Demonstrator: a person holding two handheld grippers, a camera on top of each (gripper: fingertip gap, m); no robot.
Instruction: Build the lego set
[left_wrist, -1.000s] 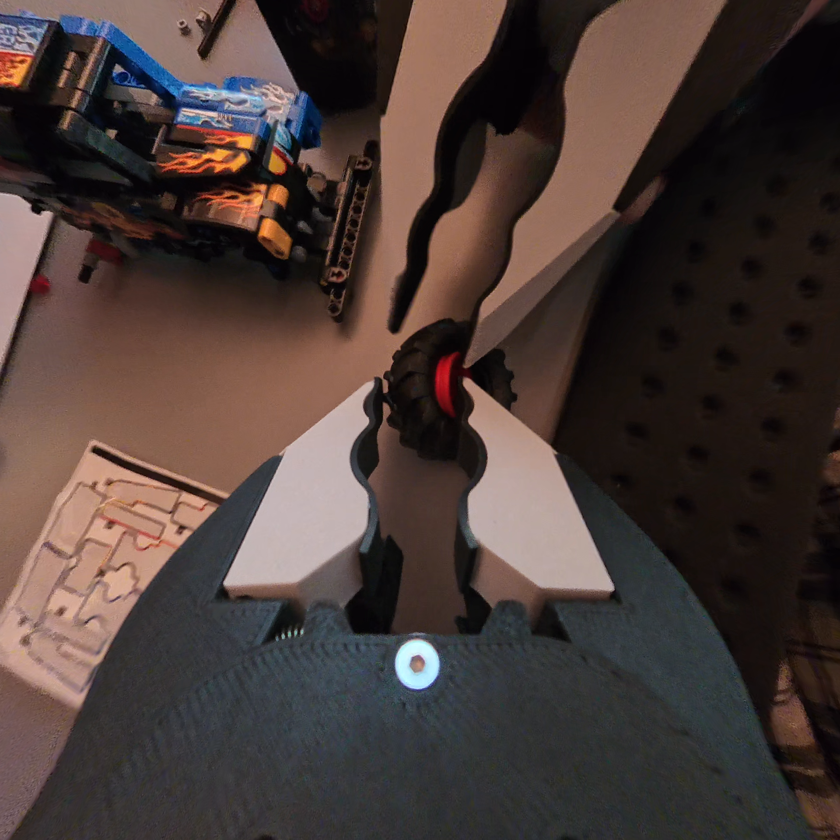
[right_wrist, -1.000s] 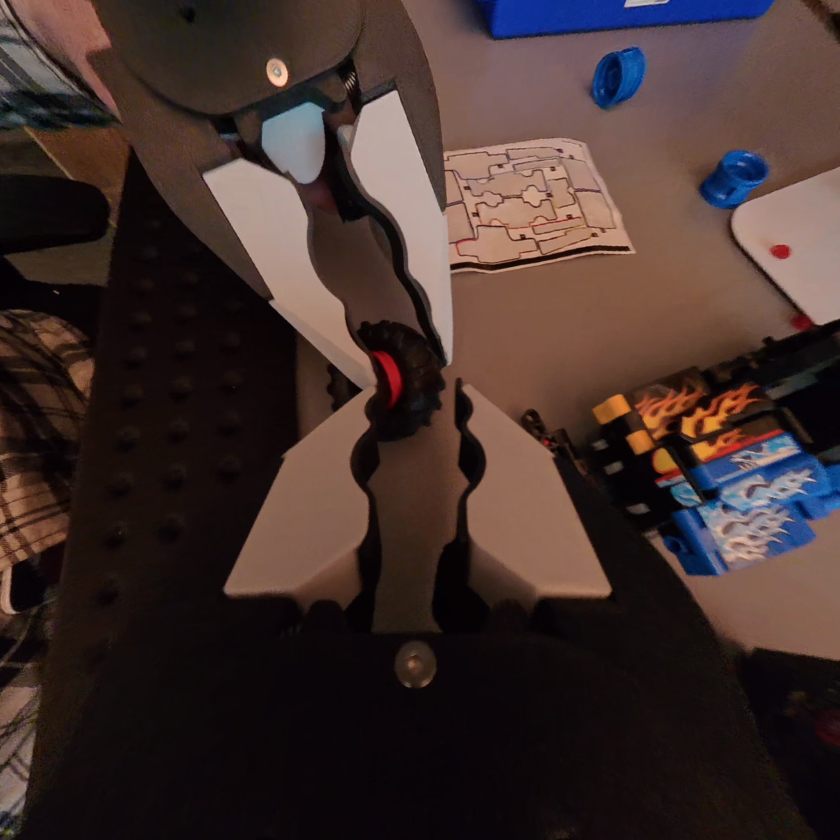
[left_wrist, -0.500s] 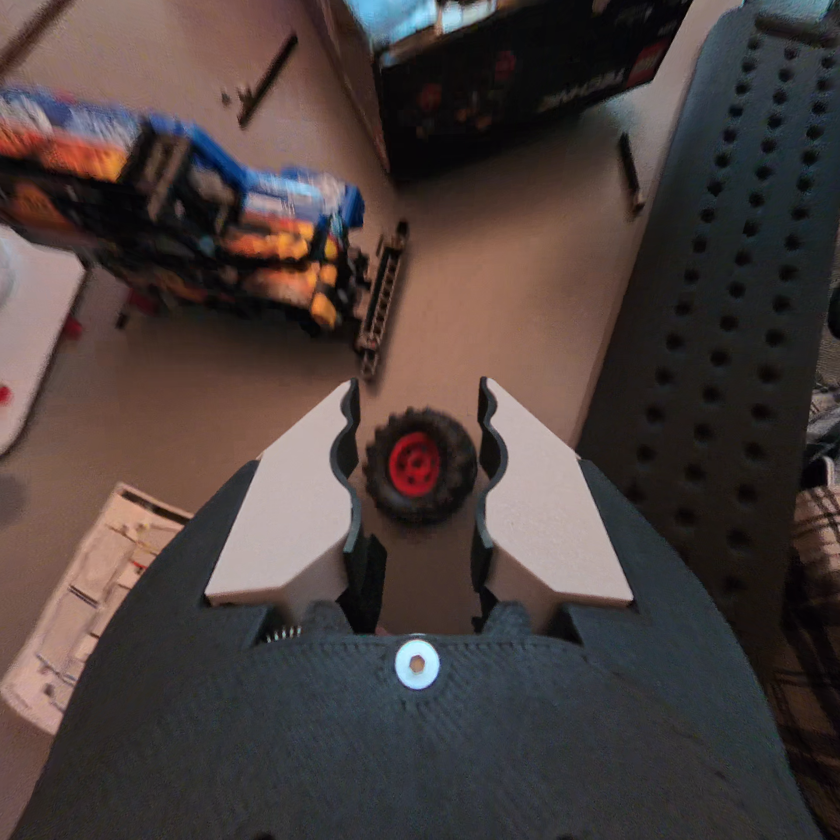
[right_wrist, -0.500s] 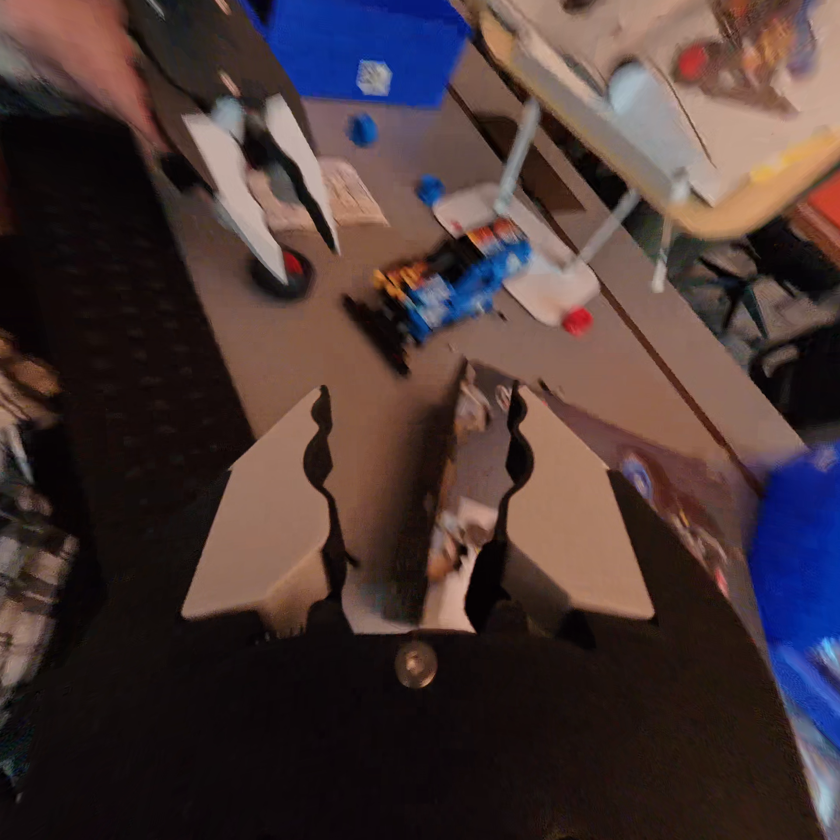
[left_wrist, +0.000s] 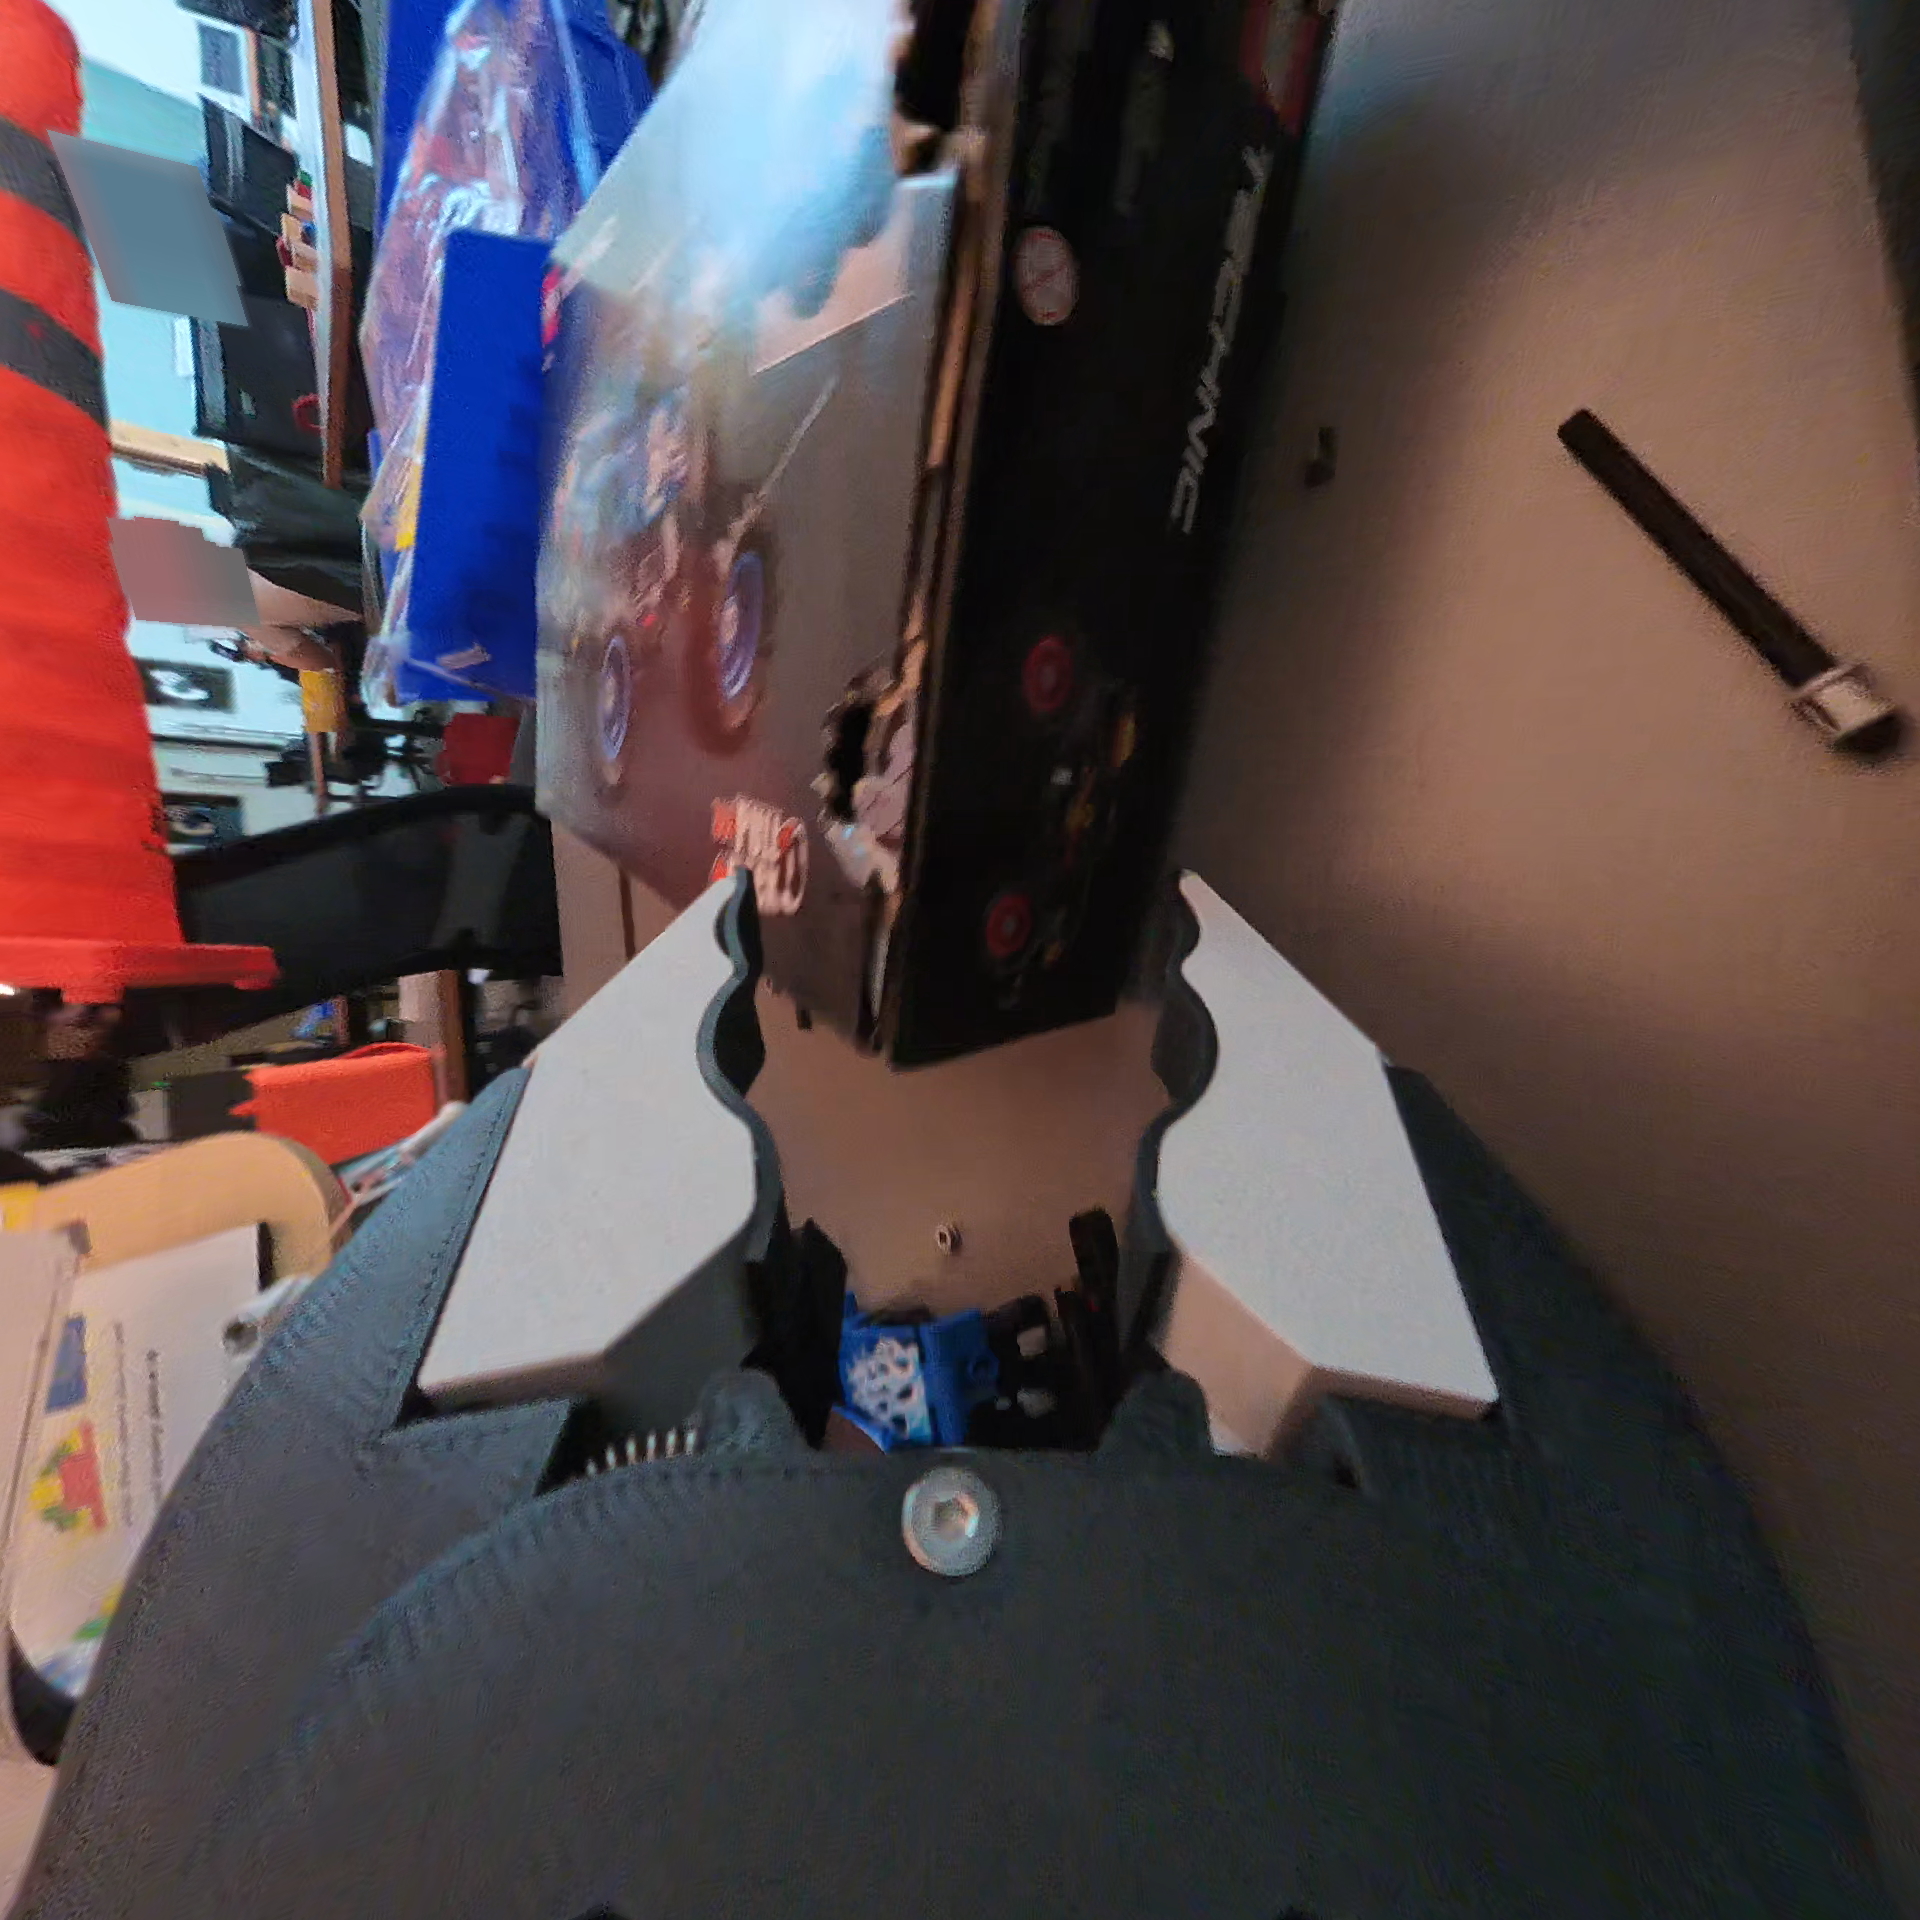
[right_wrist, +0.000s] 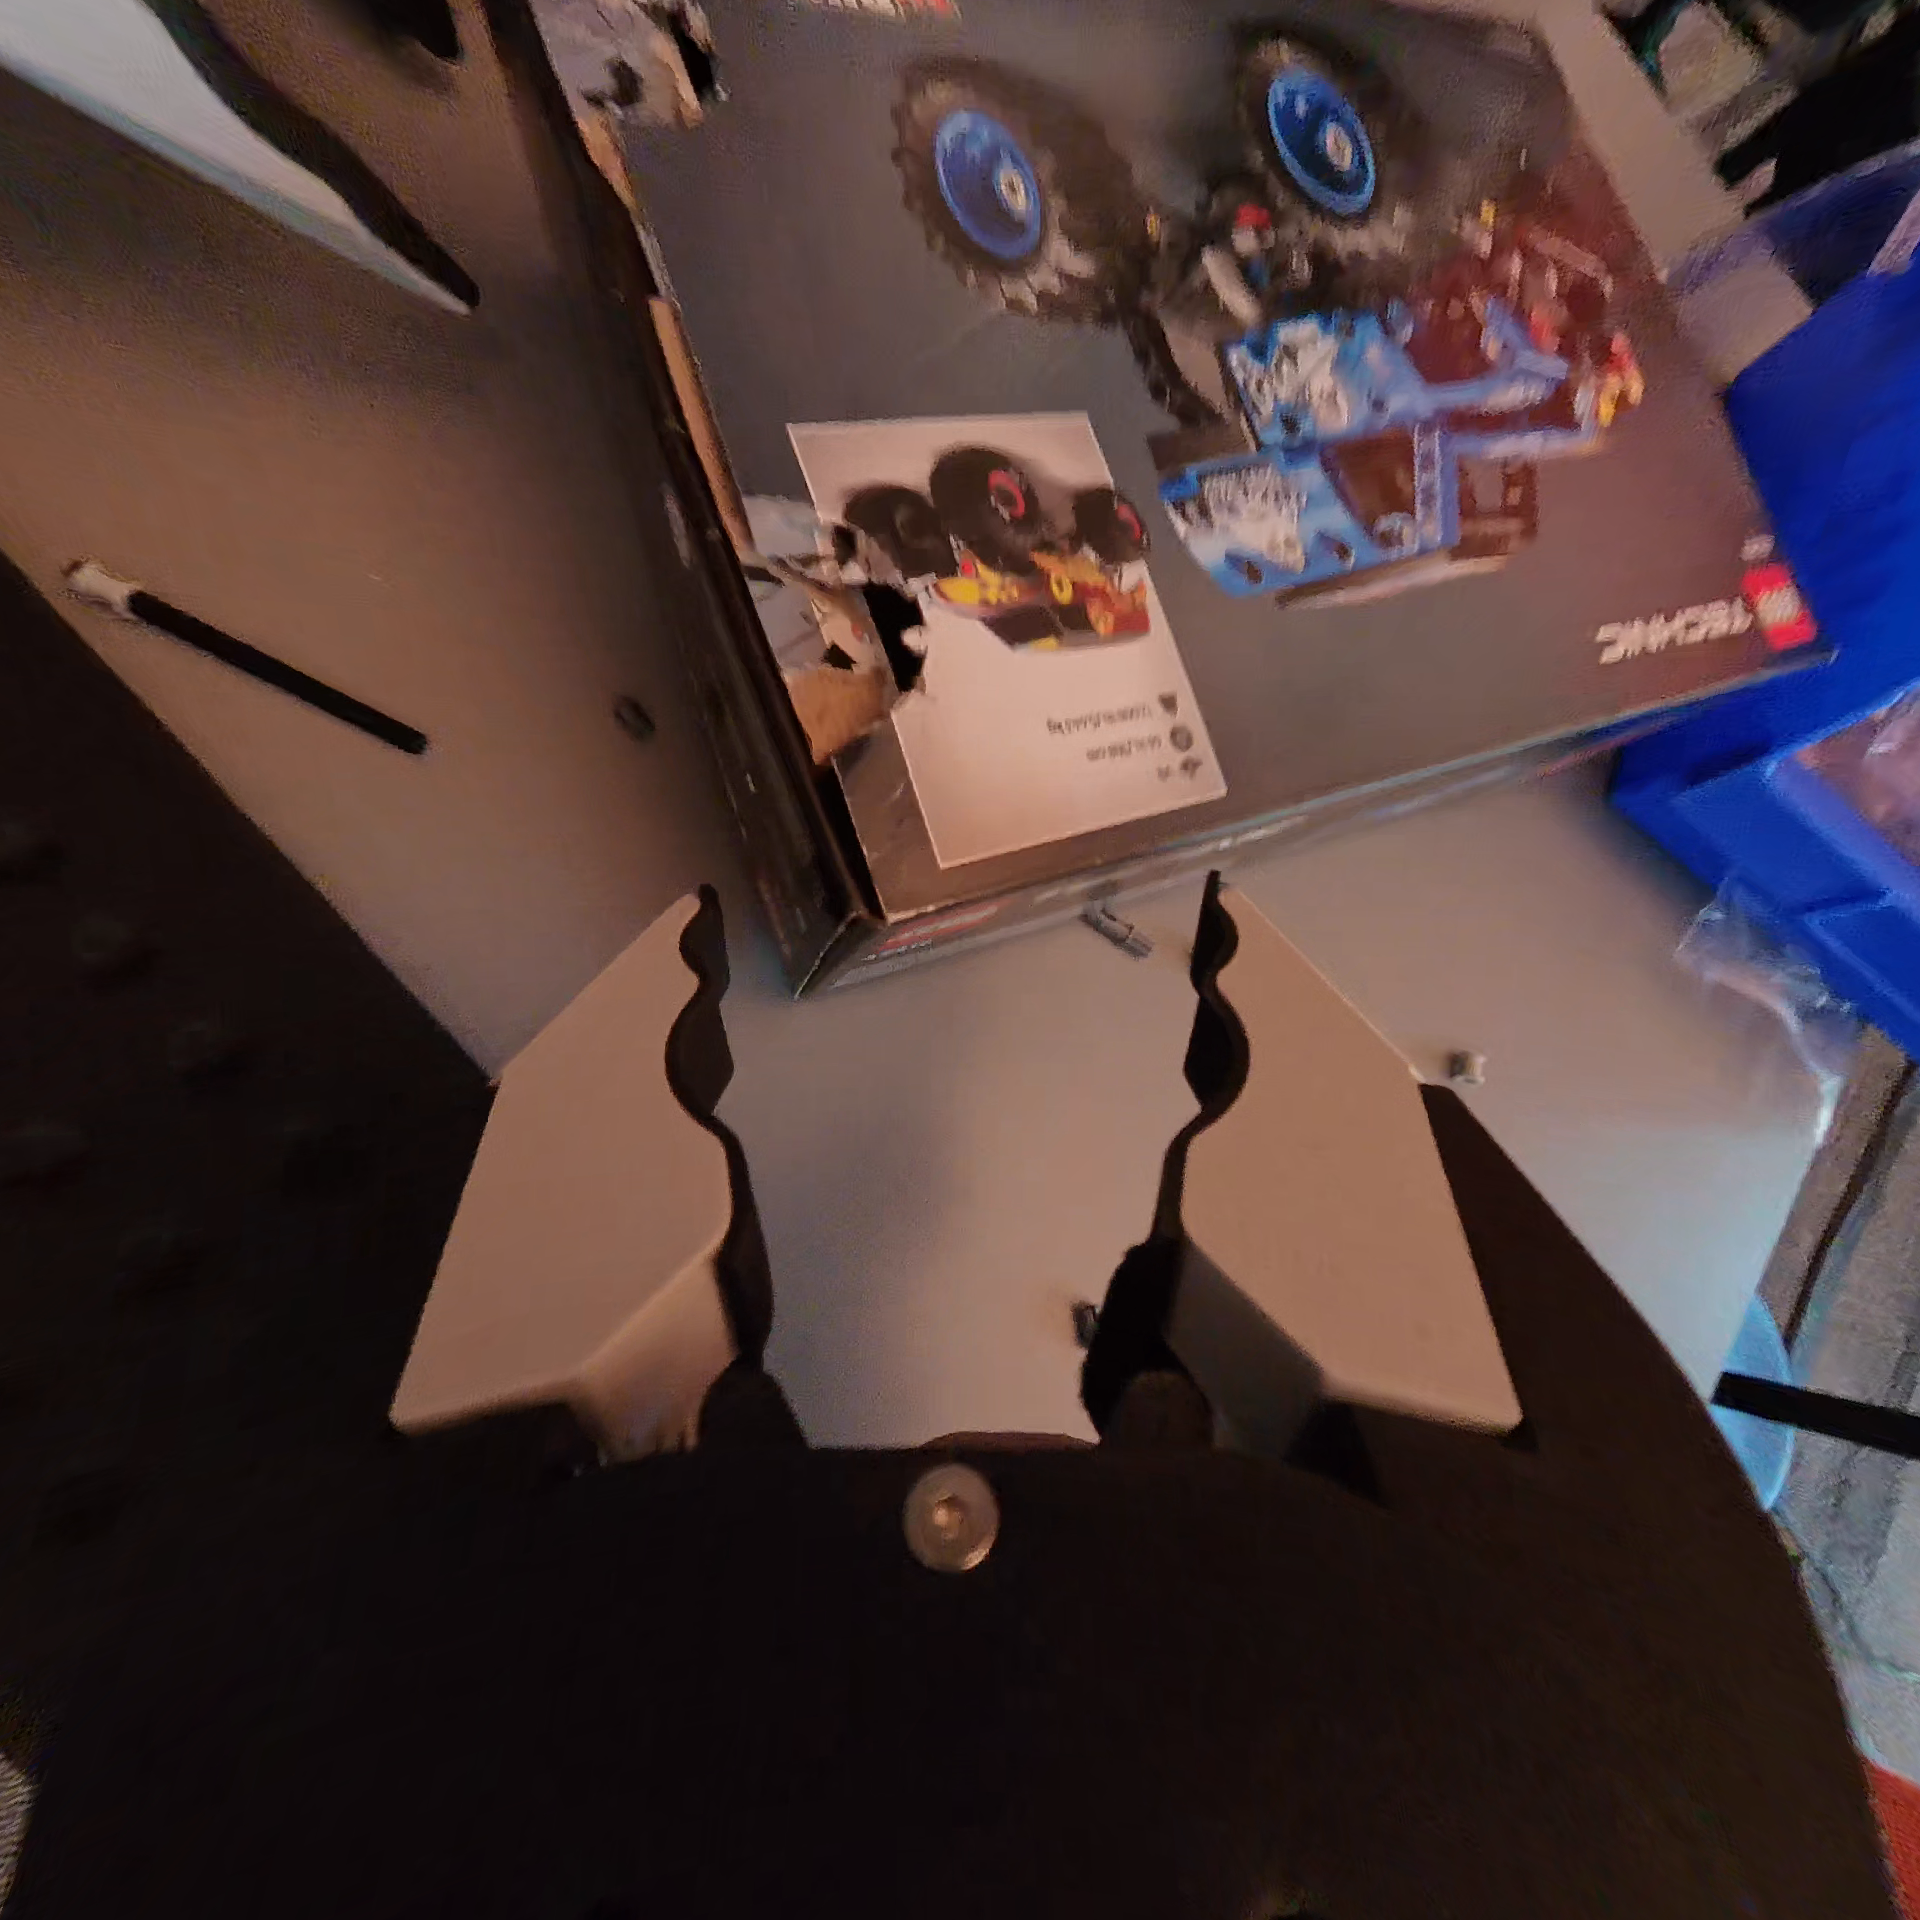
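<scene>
Both tongs gape wide, empty: left gripper (left_wrist: 961, 904), right gripper (right_wrist: 951, 904). Blue-and-black brick truck (left_wrist: 909, 1382) part-built; black axle rod (right_wrist: 275, 675) beside printed cardboard set box (right_wrist: 1143, 436) unused.

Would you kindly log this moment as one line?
left gripper: open, empty | right gripper: open, empty | set box: ahead on table

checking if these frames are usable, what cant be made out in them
- Lego model, left wrist view: only a blue and black sliver shows between the open left gripper fingers; the gripper body hides the rest.
- Box, right wrist view: top and right side cut off by the frame, artwork blurred.
- Small grey pieces on the table, right wrist view: too small and blurred to tell their type.
- Tyre: in neither view.
</scene>
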